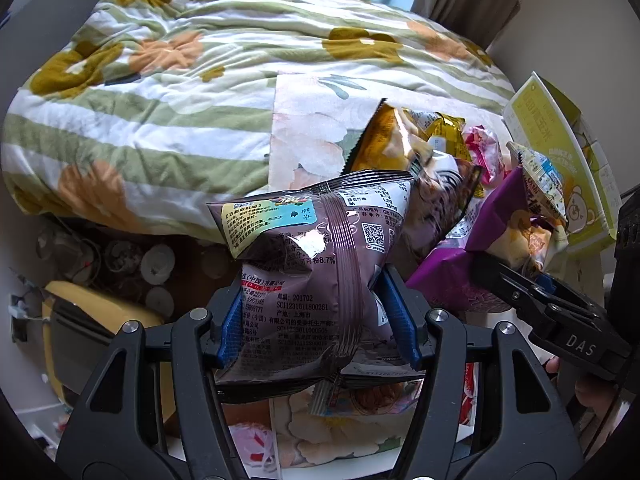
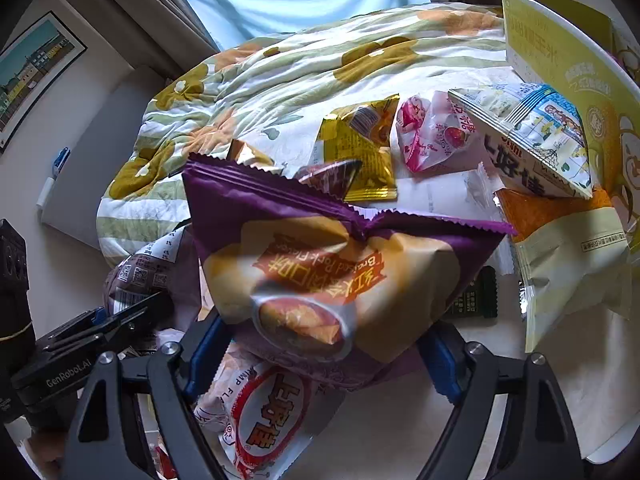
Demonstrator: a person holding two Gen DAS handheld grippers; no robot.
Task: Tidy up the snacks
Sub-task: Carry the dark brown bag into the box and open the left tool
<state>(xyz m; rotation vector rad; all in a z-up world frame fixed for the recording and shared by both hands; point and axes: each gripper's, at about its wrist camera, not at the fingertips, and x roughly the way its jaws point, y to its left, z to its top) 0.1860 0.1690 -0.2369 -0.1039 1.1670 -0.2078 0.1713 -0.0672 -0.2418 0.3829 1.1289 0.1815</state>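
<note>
My left gripper (image 1: 318, 320) is shut on a brown-mauve snack bag (image 1: 316, 248), squeezing its middle and holding it up over the table edge. My right gripper (image 2: 324, 340) is shut on a purple chip bag (image 2: 328, 264) with a yellow picture; in the left wrist view the same bag (image 1: 492, 216) and the right gripper (image 1: 520, 280) sit at the right. The left gripper (image 2: 132, 312) and its brown bag (image 2: 144, 272) show at the left of the right wrist view. Loose snacks lie beyond: a gold packet (image 2: 360, 148), a pink candy packet (image 2: 428, 136), a blue-white bag (image 2: 532, 136).
A yellow carton (image 2: 568, 52) stands open at the right, also in the left wrist view (image 1: 560, 128). A cream pouch (image 2: 568, 264) and a red-white shrimp snack bag (image 2: 268, 412) lie on the floral tablecloth (image 1: 312, 120). A flowered quilt (image 1: 160, 92) covers the bed behind.
</note>
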